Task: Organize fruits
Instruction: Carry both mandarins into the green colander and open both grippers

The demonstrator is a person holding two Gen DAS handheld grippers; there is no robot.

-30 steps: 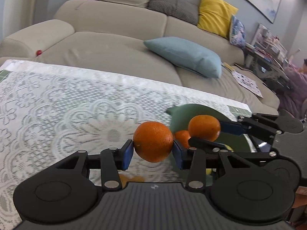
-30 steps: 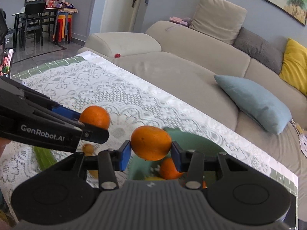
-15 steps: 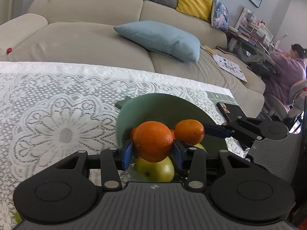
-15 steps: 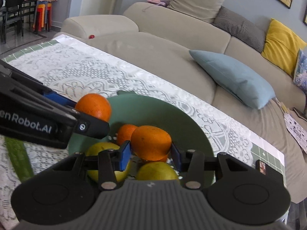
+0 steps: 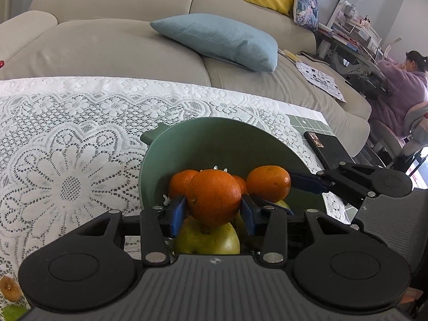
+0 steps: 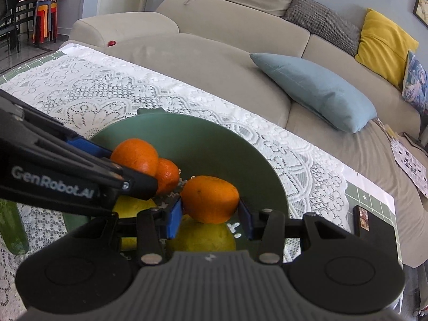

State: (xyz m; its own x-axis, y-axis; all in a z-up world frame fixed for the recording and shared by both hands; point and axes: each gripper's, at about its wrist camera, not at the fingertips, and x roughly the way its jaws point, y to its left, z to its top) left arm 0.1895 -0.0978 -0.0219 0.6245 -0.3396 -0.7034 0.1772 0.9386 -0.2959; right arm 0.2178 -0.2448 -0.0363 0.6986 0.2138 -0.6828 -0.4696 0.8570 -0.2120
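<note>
White lace cloth (image 5: 67, 144) is covering the table beneath both views, with a beige sofa (image 5: 112, 45) and a pale blue cushion (image 5: 219, 40) lying across the upper part of each frame. At lower centre of the left wrist view, the left gripper (image 5: 213, 211) is clamping an orange (image 5: 214, 196) between its blue pads (image 5: 178, 212), holding it above a yellow-green apple (image 5: 207, 238) inside the green bowl (image 5: 214, 139). At lower centre of the right wrist view, the right gripper (image 6: 209, 215) is likewise pinching a second orange (image 6: 210, 198) between its blue pads (image 6: 174, 218), over a yellow-green fruit (image 6: 203, 236) in the same bowl (image 6: 203, 139). Another small orange (image 6: 167, 175) is resting in the bowl just left of centre. A dark phone (image 6: 361, 219) is lying on the cloth's right edge, and a green cucumber-like vegetable (image 6: 12, 227) is showing at lower left. A seated person in purple (image 5: 398, 85) is appearing at far right.
</note>
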